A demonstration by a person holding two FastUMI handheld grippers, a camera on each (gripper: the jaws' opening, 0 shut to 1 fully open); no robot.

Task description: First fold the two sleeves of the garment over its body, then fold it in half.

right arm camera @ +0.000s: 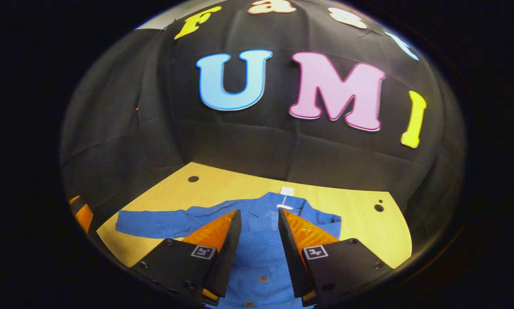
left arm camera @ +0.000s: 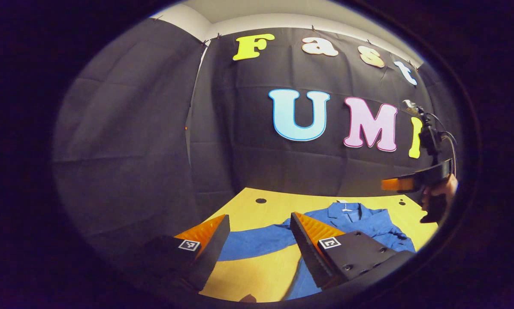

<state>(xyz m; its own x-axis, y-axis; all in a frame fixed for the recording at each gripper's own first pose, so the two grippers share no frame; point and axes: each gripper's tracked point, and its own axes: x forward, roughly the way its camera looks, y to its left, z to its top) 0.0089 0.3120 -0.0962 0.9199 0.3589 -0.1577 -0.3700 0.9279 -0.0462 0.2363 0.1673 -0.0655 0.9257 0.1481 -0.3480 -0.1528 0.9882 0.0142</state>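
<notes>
The desk (right arm camera: 351, 214) is a pale wooden top with a few small dark holes (right arm camera: 193, 179) near its far edge, set against the black cloth wall (right arm camera: 124, 141) of the booth. On it lies the task's thing, a blue shirt (right arm camera: 261, 253), spread flat and buttoned, collar toward the wall at twelve o'clock.

In the right gripper view the shirt sits square ahead, and this view gives what the other does not: the whole sleeve (right arm camera: 154, 223) stretched straight out toward nine o'clock, a white tag (right arm camera: 286, 191) at the collar, and buttons (right arm camera: 263, 278) down the front. The other sleeve, toward three o'clock, looks bunched close to the body. The right claw (right arm camera: 259, 231) hangs above the shirt's chest, jaws apart, nothing between them. At eight o'clock a bit of the other gripper peeks past the desk edge.

In the left gripper view the shirt (left arm camera: 364, 225) lies toward four o'clock, its long sleeve (left arm camera: 252, 242) crossing the desk (left arm camera: 257, 206) between the fingers. The left claw (left arm camera: 259, 236) is released too, spread wide and empty above that sleeve. This view alone lets you see the right claw (left arm camera: 396, 184) from the side at three o'clock, raised above the desk, with a hand (left arm camera: 443, 191) on its handle and cables (left arm camera: 452, 146) behind.
</notes>
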